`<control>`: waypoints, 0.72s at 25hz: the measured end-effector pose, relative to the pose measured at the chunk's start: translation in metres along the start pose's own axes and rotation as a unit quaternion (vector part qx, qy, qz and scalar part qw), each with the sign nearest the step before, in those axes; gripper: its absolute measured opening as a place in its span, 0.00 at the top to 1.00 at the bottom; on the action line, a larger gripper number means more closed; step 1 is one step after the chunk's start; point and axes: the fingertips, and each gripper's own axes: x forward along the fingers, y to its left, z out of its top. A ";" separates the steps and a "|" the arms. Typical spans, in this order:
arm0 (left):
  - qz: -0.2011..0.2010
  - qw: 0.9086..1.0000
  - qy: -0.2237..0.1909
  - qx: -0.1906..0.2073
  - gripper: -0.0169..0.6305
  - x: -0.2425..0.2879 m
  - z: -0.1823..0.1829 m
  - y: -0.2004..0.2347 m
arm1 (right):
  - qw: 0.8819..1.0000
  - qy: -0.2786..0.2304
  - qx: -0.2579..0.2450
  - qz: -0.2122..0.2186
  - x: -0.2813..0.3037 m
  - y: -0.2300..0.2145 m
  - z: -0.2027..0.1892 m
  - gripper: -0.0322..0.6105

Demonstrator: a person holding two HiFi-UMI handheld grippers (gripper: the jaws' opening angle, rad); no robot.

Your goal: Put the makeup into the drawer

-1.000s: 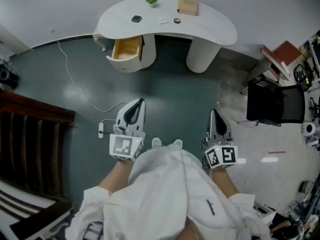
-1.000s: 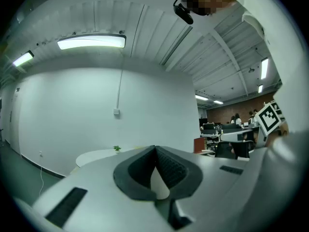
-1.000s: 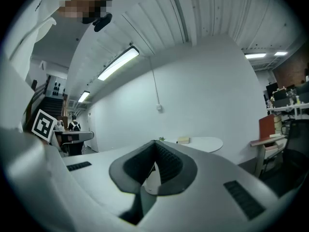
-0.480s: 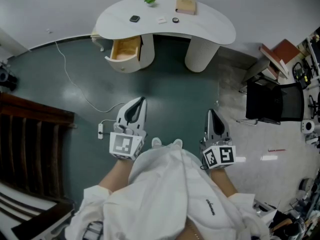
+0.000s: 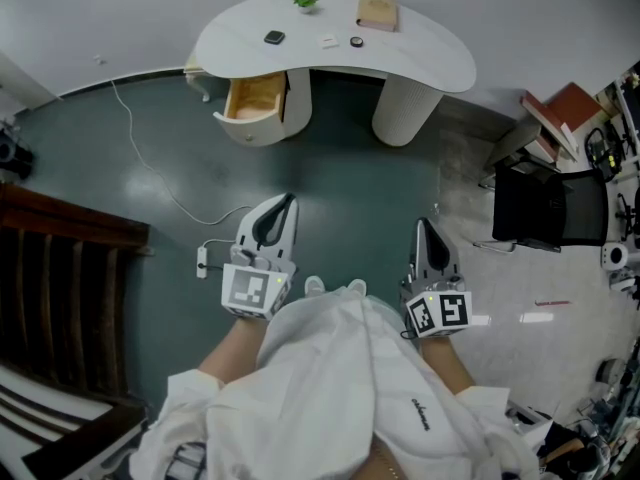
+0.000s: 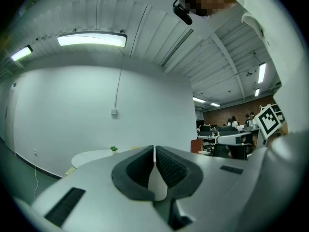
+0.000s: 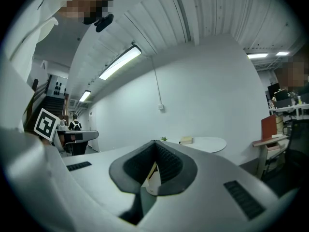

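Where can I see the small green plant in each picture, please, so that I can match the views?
Head view: the plant is at the top centre, on the far side of the white desk.
Left gripper view: the plant is tiny, left of centre, on the desk.
Right gripper view: the plant is tiny, near the centre, on the desk.
Shared landmark: the white desk.
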 end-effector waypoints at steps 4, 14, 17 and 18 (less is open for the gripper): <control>-0.014 1.000 -0.005 -0.001 0.93 0.000 0.001 0.004 | 1.000 -0.002 0.001 -0.002 0.005 0.009 -0.002 0.92; -0.048 0.999 0.008 -0.014 0.81 -0.003 -0.012 0.014 | 1.000 0.009 0.008 -0.004 0.014 0.040 -0.018 0.92; -0.049 0.999 0.010 -0.015 0.78 -0.003 -0.013 0.017 | 1.000 0.012 0.005 -0.001 0.018 0.043 -0.018 0.92; -0.050 0.999 0.011 -0.015 0.77 -0.002 -0.013 0.019 | 1.000 0.011 0.004 0.000 0.021 0.043 -0.018 0.92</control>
